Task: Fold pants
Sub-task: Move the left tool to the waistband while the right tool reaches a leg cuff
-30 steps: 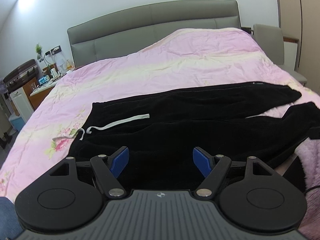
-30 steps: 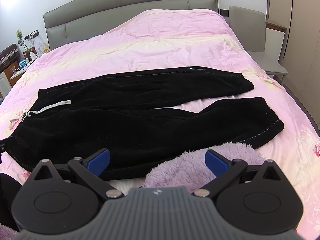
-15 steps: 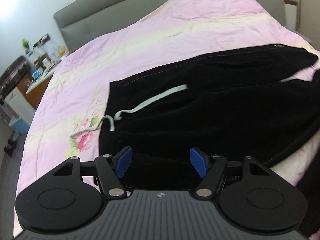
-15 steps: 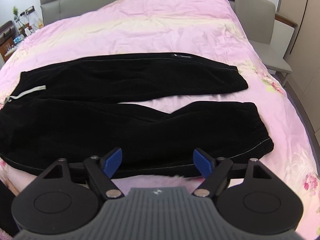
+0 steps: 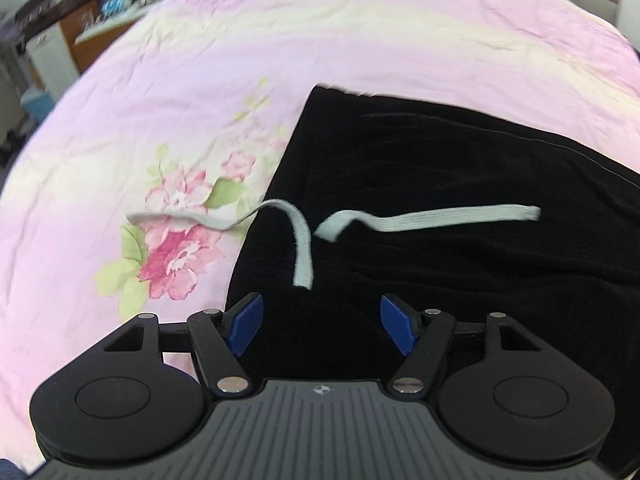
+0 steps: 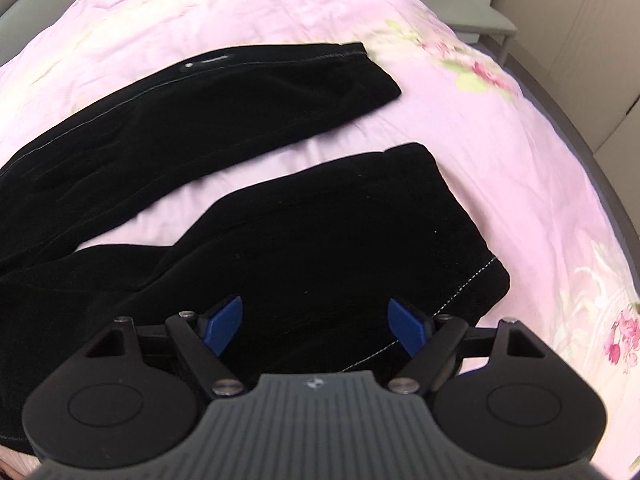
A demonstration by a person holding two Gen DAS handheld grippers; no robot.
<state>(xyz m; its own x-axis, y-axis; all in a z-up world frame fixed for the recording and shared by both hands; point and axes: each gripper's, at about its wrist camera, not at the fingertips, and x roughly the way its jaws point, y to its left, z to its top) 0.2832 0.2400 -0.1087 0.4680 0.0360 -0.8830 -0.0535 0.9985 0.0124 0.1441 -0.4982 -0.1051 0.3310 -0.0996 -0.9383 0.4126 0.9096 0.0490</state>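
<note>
Black pants [image 5: 460,184] lie flat on a pink bed, legs spread apart. In the left wrist view I see the waist end with two white drawstring ends [image 5: 436,220]. My left gripper [image 5: 322,326] is open and empty, just above the near waist corner. In the right wrist view the two leg ends [image 6: 320,240] lie side by side with a gap of sheet between them. My right gripper [image 6: 316,326] is open and empty, low over the near leg's cuff [image 6: 472,280].
The pink floral bedspread [image 5: 180,120] surrounds the pants. A bedside cabinet with small items [image 5: 72,28] stands beyond the bed at the far left. A grey chair [image 6: 476,12] and wardrobe doors [image 6: 600,60] stand by the bed's right side.
Both grippers have dropped and moved in close to the pants: the left toward the waist corner, the right toward the near leg's cuff. Both stay open.
</note>
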